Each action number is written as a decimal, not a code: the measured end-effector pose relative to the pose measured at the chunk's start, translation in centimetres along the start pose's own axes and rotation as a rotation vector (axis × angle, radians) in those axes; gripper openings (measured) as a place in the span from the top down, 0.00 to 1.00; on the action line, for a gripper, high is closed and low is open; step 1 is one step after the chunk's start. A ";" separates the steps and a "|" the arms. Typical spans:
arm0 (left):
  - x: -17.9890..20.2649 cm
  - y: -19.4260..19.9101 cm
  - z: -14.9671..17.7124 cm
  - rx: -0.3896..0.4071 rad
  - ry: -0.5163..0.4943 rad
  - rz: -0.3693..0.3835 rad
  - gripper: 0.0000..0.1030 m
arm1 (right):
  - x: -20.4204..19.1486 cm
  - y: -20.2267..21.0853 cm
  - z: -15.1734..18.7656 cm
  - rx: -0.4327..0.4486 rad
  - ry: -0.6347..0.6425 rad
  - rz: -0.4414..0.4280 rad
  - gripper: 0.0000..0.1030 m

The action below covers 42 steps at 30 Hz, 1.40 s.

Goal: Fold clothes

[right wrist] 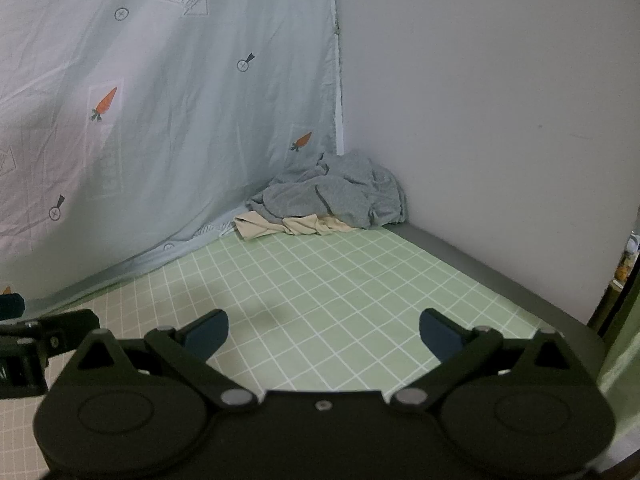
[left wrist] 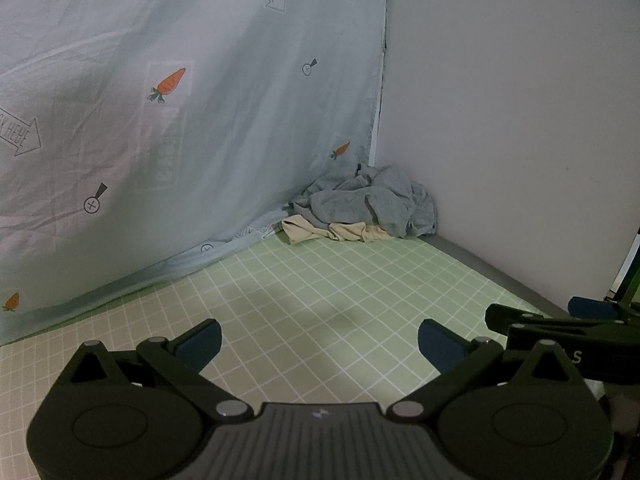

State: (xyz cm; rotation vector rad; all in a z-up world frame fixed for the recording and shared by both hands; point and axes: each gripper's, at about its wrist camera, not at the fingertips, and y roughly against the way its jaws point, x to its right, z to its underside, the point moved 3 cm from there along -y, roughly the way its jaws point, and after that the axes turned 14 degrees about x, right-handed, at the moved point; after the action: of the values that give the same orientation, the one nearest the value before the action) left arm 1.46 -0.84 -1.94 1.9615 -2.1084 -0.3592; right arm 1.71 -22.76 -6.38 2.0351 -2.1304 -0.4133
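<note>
A crumpled grey garment (left wrist: 368, 204) (right wrist: 332, 196) lies heaped in the far corner where the hanging sheet meets the wall. A beige garment (left wrist: 332, 232) (right wrist: 288, 226) sticks out from under its front edge. My left gripper (left wrist: 320, 344) hovers open over the green checked surface, well short of the pile, with nothing between its blue pads (left wrist: 200, 346). My right gripper (right wrist: 324, 334) is likewise open and empty, at about the same distance from the clothes. Part of the right gripper (left wrist: 560, 320) shows at the right edge of the left wrist view.
A pale blue sheet (left wrist: 180, 120) (right wrist: 160, 120) printed with carrots and arrows hangs on the left. A plain white wall (left wrist: 500, 100) (right wrist: 480, 100) closes the right. The green checked mat (left wrist: 320, 288) (right wrist: 340, 280) has a grey border (right wrist: 500, 276) along the wall.
</note>
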 end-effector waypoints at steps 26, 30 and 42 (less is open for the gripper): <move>-0.6 0.0 -0.1 -0.007 0.012 -0.005 0.00 | 0.4 -0.1 0.5 -0.002 -0.009 -0.008 0.00; -0.5 -0.2 0.1 -0.015 0.009 -0.004 0.00 | 0.6 -0.4 0.5 -0.006 -0.013 -0.007 0.00; -0.2 -3.3 -0.3 -0.051 0.014 -0.035 0.00 | 1.7 -3.1 0.6 -0.021 -0.033 -0.011 0.00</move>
State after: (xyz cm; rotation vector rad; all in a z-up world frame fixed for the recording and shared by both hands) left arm 4.65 -0.84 -2.78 1.9683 -2.0381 -0.4012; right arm 4.33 -24.51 -8.00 2.0438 -2.1251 -0.4722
